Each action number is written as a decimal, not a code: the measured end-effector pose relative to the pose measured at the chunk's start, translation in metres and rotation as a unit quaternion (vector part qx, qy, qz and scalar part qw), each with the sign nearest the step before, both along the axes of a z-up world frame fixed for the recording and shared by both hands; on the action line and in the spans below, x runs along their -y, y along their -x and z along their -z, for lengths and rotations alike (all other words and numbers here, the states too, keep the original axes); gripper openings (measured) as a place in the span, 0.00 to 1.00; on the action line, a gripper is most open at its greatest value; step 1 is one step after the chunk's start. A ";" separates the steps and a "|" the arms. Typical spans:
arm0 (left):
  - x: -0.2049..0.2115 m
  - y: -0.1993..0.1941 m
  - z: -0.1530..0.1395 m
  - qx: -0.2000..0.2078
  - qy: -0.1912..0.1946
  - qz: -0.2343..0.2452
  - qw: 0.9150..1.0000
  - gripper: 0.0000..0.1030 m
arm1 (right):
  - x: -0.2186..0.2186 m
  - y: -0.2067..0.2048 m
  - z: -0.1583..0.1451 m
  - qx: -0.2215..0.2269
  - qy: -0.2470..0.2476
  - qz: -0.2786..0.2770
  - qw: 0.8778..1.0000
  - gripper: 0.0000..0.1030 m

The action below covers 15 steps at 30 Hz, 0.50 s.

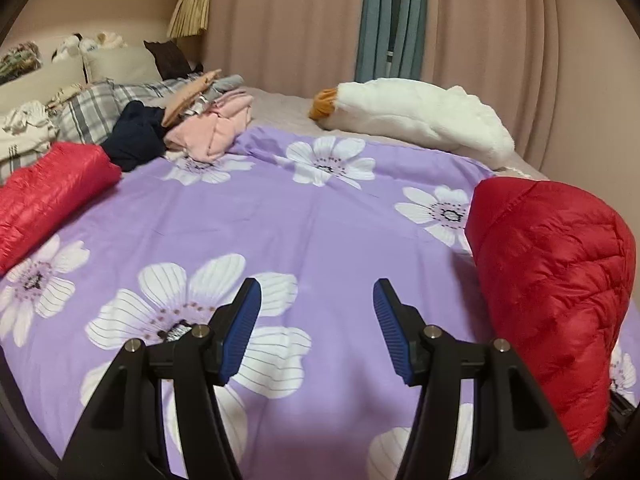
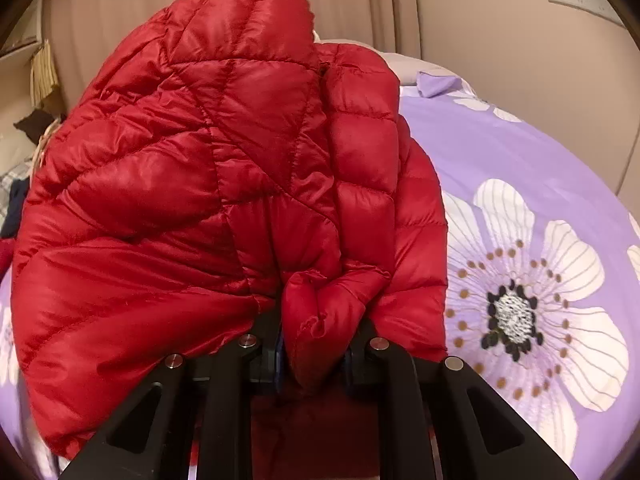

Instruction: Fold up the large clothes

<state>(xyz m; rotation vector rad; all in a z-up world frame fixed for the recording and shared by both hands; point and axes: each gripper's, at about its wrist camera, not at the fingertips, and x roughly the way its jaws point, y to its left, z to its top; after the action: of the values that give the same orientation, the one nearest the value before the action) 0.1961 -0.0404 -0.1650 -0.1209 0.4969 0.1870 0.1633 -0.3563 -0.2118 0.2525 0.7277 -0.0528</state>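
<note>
Two red quilted jackets show on the bed: one folded jacket (image 1: 48, 188) lying flat at the far left edge of the purple flowered cover (image 1: 304, 216), and one puffy red jacket (image 2: 208, 184) bunched up at the right. Behind the folded one sits one heap of clothes (image 1: 192, 124), dark blue, pink and tan pieces mixed, touching its far end. One white plush goose (image 1: 420, 116) with an orange beak lies along the far side of the bed, well apart from both jackets, below the beige curtains (image 1: 288, 20).

The middle of the cover is smooth and bare between the folded jacket on the left and the bunched one on the right, and runs back to the heap and the goose.

The left gripper (image 1: 316, 328) hangs over this bare stretch with its jaws spread wide and nothing between them; the bunched jacket stands just to its right. The right gripper (image 2: 314, 354) has its jaws clenched on a pinched fold of the puffy red jacket, whose bulk rises up and forward from the jaws and fills most of that view, with the cover showing to its right.
</note>
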 end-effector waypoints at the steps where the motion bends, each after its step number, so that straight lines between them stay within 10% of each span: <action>1: -0.002 0.001 0.000 0.000 0.003 0.002 1.000 0.57 | 0.003 -0.002 0.000 -0.003 -0.011 -0.002 1.000 0.17; 15: -0.008 -0.007 0.009 -0.015 -0.008 -0.017 1.000 0.57 | 0.001 -0.024 -0.001 -0.005 -0.045 -0.024 0.999 0.17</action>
<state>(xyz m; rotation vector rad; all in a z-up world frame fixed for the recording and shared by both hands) 0.2031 -0.0327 -0.1738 -0.1115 0.5240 0.2253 0.1874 -0.3571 -0.2112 0.3212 0.7476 0.0241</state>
